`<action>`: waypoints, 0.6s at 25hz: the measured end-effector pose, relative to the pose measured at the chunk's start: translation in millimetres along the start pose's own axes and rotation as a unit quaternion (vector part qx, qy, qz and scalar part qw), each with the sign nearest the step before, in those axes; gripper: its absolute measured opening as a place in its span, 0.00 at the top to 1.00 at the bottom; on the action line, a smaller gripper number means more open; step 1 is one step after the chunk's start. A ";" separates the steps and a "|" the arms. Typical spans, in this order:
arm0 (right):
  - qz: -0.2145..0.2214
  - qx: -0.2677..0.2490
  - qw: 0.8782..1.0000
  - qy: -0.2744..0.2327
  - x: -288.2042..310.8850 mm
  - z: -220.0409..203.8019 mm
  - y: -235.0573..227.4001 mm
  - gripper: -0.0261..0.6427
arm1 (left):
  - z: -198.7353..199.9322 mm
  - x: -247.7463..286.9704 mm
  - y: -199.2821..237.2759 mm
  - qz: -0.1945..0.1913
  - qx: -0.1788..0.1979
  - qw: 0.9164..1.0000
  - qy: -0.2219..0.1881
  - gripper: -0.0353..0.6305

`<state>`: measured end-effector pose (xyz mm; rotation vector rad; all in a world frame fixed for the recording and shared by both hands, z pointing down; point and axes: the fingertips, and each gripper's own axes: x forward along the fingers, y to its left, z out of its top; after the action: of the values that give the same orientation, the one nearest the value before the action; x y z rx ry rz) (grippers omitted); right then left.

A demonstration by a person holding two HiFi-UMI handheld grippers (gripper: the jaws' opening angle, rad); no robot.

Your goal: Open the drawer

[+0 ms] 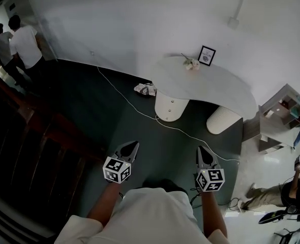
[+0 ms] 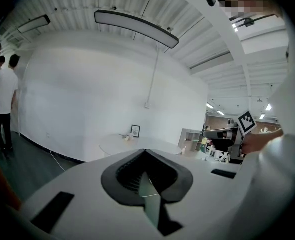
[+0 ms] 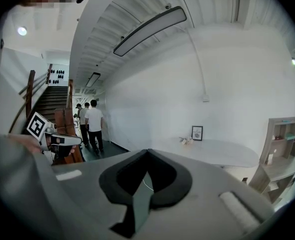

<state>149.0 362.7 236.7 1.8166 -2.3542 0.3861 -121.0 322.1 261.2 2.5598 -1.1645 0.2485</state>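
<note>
Both of my pairs of jaws are pressed together at the tips with nothing between them. The left gripper (image 1: 132,146) and right gripper (image 1: 202,151) are held out side by side, well short of the desk (image 1: 216,88).

The main trouble is that I cannot pick out a drawer in any view. The desk shows only a smooth top carrying a picture frame (image 1: 206,55) and some flowers (image 1: 191,63). The shelf unit (image 1: 287,108) past the desk's right end is too small for me to tell drawers from open cubbies, so I could commit to the wrong furniture.

A white cable (image 1: 140,108) trails over the floor between me and the desk, and I judge it could snag a foot. If I arrive with my jaws pressed together like this, they would only bump a handle rather than take it.
</note>
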 end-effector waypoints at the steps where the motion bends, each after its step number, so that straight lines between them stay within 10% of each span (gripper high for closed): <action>1: 0.000 0.000 1.000 0.001 0.7 -1.0 1.8 0.94 | 0.4 0.8 1.5 -0.001 -0.001 1.000 0.000 0.94; 15: 0.002 0.015 1.000 0.018 50.6 -6.6 -23.6 0.94 | -4.4 43.5 24.5 0.000 -0.009 1.000 0.024 0.94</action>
<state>158.4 312.1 259.3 1.8035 -2.3403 0.4527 -111.2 278.0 282.9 2.5247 -1.1430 0.2975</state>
